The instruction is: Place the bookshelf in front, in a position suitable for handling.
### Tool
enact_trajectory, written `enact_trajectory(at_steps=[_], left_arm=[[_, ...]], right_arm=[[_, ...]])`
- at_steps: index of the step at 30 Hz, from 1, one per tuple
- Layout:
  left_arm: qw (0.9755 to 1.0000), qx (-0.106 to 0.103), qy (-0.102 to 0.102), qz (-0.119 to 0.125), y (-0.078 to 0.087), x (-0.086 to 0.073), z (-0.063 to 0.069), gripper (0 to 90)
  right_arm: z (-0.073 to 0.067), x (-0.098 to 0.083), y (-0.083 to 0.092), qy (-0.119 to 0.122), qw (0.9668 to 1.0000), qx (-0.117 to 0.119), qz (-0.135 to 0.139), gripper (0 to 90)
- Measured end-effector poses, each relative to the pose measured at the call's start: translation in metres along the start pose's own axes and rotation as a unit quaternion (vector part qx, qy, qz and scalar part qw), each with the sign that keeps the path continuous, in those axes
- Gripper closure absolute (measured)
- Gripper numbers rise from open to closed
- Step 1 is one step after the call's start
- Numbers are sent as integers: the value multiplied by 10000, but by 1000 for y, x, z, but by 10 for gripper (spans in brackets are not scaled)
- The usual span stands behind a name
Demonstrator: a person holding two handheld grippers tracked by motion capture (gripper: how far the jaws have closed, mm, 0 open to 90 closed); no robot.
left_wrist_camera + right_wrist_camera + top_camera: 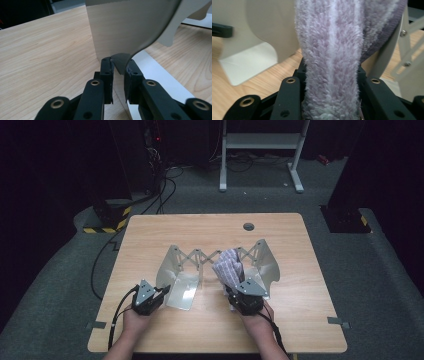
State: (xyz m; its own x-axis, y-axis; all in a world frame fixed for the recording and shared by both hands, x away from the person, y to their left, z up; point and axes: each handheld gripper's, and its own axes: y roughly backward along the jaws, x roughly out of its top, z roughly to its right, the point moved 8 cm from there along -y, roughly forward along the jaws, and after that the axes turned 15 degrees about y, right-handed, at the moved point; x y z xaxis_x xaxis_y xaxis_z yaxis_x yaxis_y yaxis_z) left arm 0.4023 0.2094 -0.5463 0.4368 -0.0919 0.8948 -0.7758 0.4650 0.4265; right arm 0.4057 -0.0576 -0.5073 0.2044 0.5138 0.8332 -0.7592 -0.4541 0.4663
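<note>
Your right claw (240, 292) is clamped on a folded purple-and-white checked towel (228, 265), holding it upright at centre frame of the high view, between the two end plates of a white expanding scissor-link rack (200, 256) on the table (150, 227). Your left claw (162, 294) steadies the rack's left plate (172, 270) at lower left of centre. Judged step: seating the towel in the rack while bracing it. The next move calls for lowering the towel fully between the plates, then letting go.

The left gripper view alone resolves the grip: the jaws stand close about the plate's (130, 27) thin lower corner, with a slight gap on one side. The right gripper view shows the towel's (332, 62) terry pile pressed between the jaws.
</note>
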Motion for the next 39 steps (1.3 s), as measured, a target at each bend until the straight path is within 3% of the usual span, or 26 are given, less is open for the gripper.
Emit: enact_trajectory(at_steps=[9, 17, 22, 29, 32, 33, 34, 39], left_arm=[[9994, -255, -196, -87, -1, -2, 22, 773], [9973, -577, -428, -126, -5, -4, 51, 752], [9964, -650, -527, -151, -8, -4, 61, 742], [9960, -660, -578, -150, -8, -5, 63, 728], [9960, -657, -596, -146, -8, -5, 63, 724], [9959, -661, -602, -131, -8, -5, 63, 720], [9959, -661, -602, -131, -8, -5, 63, 719], [9956, -675, -641, -146, -8, -7, 62, 704]], right_arm=[[30, -22, 6, -194, 9987, -412, -248, 640], [51, -33, 12, -350, 9963, -700, -368, 640], [60, -39, 14, -381, 9950, -824, -413, 642], [48, -44, 0, -253, 9959, -646, -580, 648], [35, -45, -12, -110, 9964, -445, -712, 652], [26, -47, -20, -68, 9963, -260, -815, 657], [26, -47, -20, -68, 9963, -260, -815, 657], [10, -52, -33, 104, 9937, 142, -1106, 664]])
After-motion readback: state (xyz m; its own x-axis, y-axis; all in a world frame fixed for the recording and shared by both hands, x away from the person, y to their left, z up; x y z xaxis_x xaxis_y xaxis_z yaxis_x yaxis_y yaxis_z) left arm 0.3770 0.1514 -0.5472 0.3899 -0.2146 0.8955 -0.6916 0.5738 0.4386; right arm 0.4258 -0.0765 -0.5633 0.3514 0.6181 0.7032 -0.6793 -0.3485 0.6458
